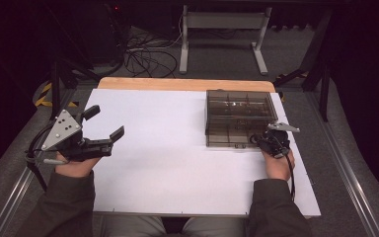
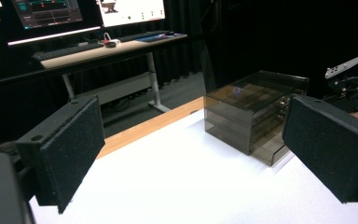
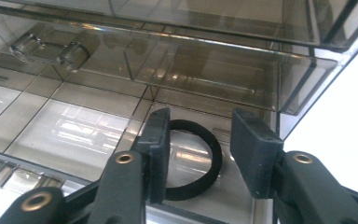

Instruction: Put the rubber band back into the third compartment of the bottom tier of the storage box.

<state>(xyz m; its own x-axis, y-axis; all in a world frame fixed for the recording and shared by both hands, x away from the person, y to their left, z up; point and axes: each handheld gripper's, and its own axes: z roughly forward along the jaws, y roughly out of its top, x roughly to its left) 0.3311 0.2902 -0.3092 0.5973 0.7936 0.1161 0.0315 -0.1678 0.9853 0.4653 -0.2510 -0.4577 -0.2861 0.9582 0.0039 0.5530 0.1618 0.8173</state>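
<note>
Two risks: right gripper (image 3: 200, 144) jaws, parted around hair tie (image 3: 200, 161) in open drawer (image 3: 74, 126), could snag it withdrawing; left gripper (image 2: 191, 144) jaws released, idle.

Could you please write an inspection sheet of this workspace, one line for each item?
Surface: white table top with a wooden strip at the far edge, bare in the middle.
Job's things: smoky clear drawer box at the far right; its lowest drawer is pulled out, and a black elastic band lies in it.
Clutter: nothing seen.
Grippers: left gripper open over the left of the table, nothing between its pads; right gripper open at the drawer, the band partly between its jaws.
Cables: a bundle on the floor beyond the table.
Surroundings: desk frame, dark room, monitors.
</note>
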